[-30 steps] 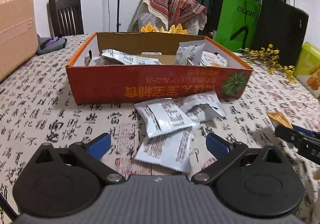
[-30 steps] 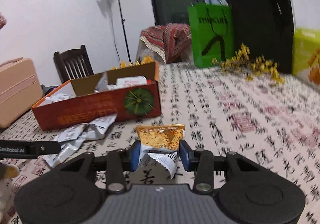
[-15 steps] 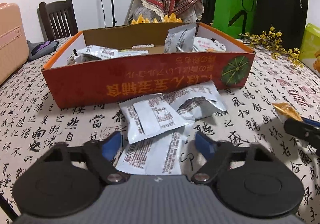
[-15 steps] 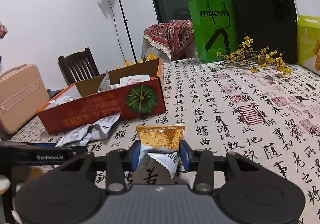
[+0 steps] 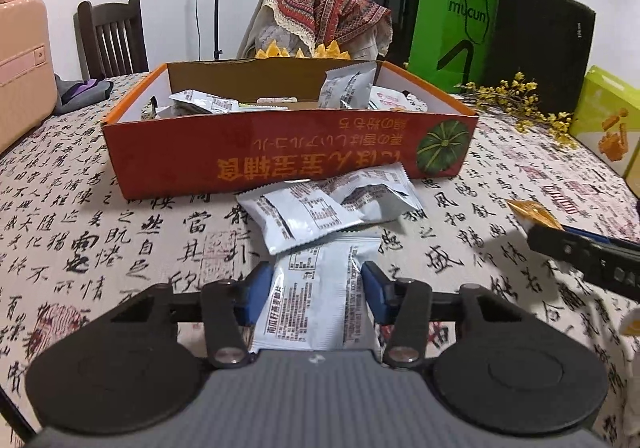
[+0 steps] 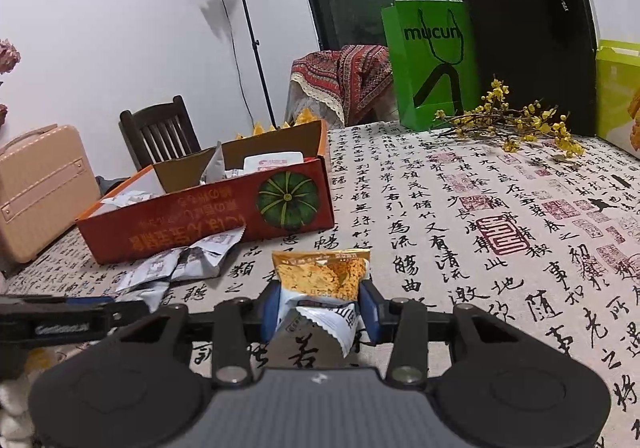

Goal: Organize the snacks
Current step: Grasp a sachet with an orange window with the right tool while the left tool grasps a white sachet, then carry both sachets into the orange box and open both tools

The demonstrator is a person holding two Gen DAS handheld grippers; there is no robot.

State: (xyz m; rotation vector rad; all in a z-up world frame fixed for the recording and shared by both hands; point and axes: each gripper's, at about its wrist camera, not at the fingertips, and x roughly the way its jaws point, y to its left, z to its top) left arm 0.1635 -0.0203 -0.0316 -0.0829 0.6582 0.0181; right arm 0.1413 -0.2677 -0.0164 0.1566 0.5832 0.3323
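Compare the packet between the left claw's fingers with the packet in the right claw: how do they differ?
The left packet shows its white printed back; the right packet shows an orange picture side. The left packet lies flat on the tablecloth; the right packet is lifted, standing upright. Both are small sealed snack packets.

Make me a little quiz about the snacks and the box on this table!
1. True or false: the red box already has packets inside it.
2. What colour is the front of the packet in the right hand-held gripper? A) orange B) blue C) purple
3. Fill in: the left hand-held gripper is closing, and between its fingers lies a silver ____.

Key: 1 true; 2 A; 3 packet.
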